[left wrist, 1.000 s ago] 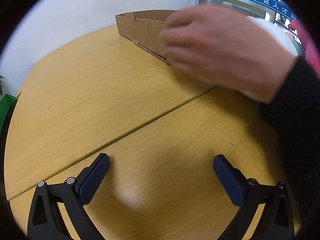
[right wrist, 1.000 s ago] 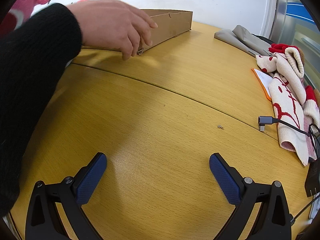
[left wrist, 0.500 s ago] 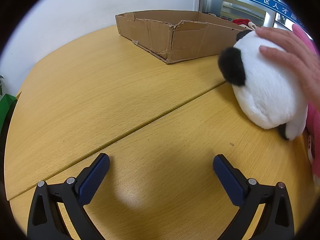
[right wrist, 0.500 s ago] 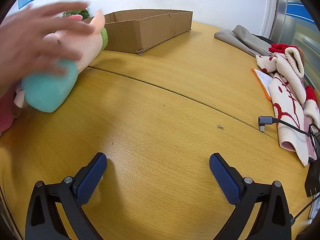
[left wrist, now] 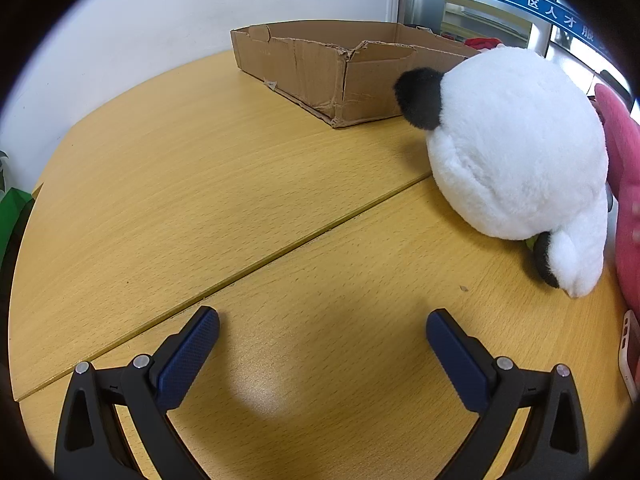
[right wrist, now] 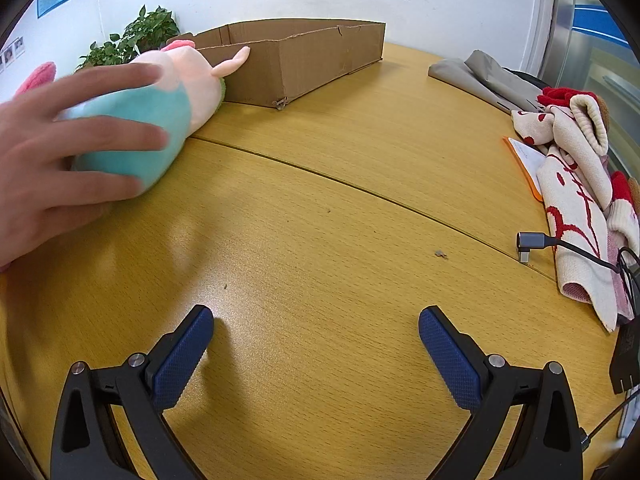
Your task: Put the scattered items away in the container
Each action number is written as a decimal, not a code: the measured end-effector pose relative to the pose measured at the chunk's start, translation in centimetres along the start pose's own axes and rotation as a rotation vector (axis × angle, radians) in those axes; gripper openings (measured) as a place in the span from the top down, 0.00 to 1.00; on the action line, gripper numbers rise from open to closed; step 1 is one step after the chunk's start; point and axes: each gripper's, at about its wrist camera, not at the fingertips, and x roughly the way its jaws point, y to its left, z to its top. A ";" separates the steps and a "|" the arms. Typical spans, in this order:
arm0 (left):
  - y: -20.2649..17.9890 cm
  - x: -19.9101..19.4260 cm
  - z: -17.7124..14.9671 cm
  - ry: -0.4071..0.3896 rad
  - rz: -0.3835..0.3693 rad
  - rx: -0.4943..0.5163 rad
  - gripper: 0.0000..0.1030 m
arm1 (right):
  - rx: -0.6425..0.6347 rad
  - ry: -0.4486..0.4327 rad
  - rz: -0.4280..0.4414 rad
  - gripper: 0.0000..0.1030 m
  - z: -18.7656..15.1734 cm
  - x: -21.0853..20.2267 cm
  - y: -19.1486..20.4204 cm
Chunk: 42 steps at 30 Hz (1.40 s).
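Note:
A shallow cardboard box (left wrist: 344, 64) stands at the far side of the wooden table; it also shows in the right wrist view (right wrist: 304, 60). A white and black panda plush (left wrist: 516, 152) lies right of the box, with a pink plush (left wrist: 628, 184) beside it. A teal and peach plush (right wrist: 156, 104) lies near the box, with a bare hand (right wrist: 60, 160) on it. My left gripper (left wrist: 322, 334) is open and empty, low over the table. My right gripper (right wrist: 316, 330) is open and empty too.
A red and cream knitted cloth (right wrist: 576, 184), a grey folded item (right wrist: 480, 76), a USB cable plug (right wrist: 530, 242) and a black adapter (right wrist: 626, 360) lie at the right. A potted plant (right wrist: 132, 40) stands behind the box. A phone (left wrist: 630, 352) lies at the right edge.
The hand placed the panda plush and left the left wrist view. In the right wrist view the hand brought in the teal plush and set it by the box. Both grippers stayed still.

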 end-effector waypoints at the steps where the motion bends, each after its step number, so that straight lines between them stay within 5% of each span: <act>1: 0.0 0.0 0.0 0.000 0.000 0.000 0.00 | 0.000 0.000 0.000 0.00 0.0 0.0 0.0; 42: 0.4 0.0 0.1 0.000 0.003 -0.004 0.00 | 0.000 0.000 0.000 0.00 0.0 0.0 0.0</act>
